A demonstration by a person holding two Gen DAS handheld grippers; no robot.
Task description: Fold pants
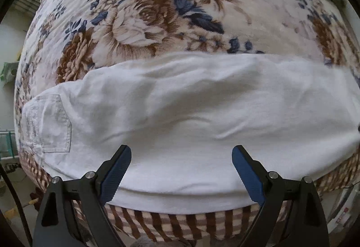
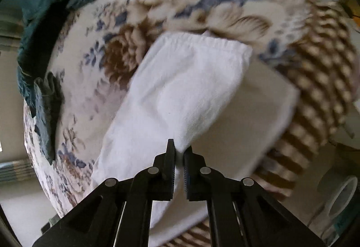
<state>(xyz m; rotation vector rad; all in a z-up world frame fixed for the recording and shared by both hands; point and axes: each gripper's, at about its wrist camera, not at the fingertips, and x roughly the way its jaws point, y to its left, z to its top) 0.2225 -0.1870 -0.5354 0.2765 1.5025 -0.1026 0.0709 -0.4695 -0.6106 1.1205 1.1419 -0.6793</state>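
Already the white pants are folded in half the long way, one leg on top of the other, so the first fold looks done. From the left wrist view they lie as one long white strip across the flowery blanket, close to its striped edge. A back pocket shows at the far left end of the strip, so that is the waist end. The cloth is soft and a bit bumpy, with a few shallow wrinkles in the middle. The left gripper hangs right over the near edge of the pants with its jaws spread wide and nothing between them.

Next, from the right wrist view, the right gripper has its jaws pressed together on a bit of the white cloth. That end of the pants is lifted off the flowery blanket and bends over, with the hem showing at the top. This picture is blurry, so I cannot tell how many layers are pinched.

I think the short fold, leg end over toward the waist, is underway and not finished. Smoothing is also left to do.
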